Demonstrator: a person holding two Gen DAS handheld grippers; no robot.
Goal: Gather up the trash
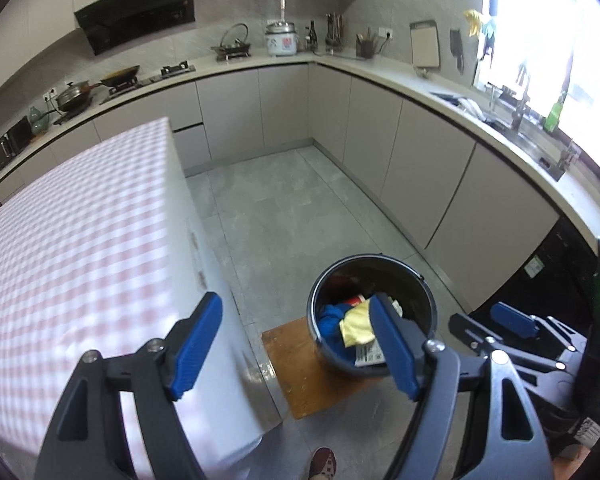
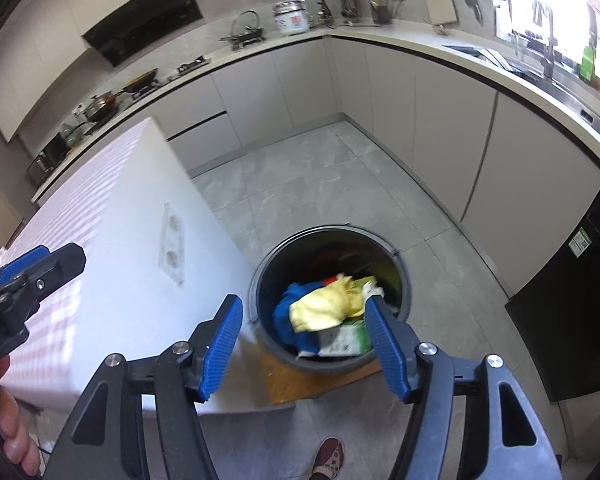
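Note:
A dark round bin (image 1: 364, 258) stands on the floor beside the table. In it lie a yellow crumpled piece (image 1: 356, 326), a blue piece (image 1: 330, 320) and a white-and-green carton (image 2: 342, 340). My left gripper (image 1: 294, 304) hangs above the table corner and the bin's left rim, open, with nothing between its blue pads. My right gripper (image 2: 302, 304) is over the bin (image 2: 328, 230), also open and holding nothing. In the right wrist view the yellow piece (image 2: 320, 306) lies well below the pads.
The table (image 1: 60, 260) with a pink checked cloth fills the left. Under the bin lies a wooden board (image 1: 296, 364). A person's shoe (image 1: 324, 462) is on the grey floor. A black appliance (image 2: 572, 300) and kitchen cabinets line the right and back.

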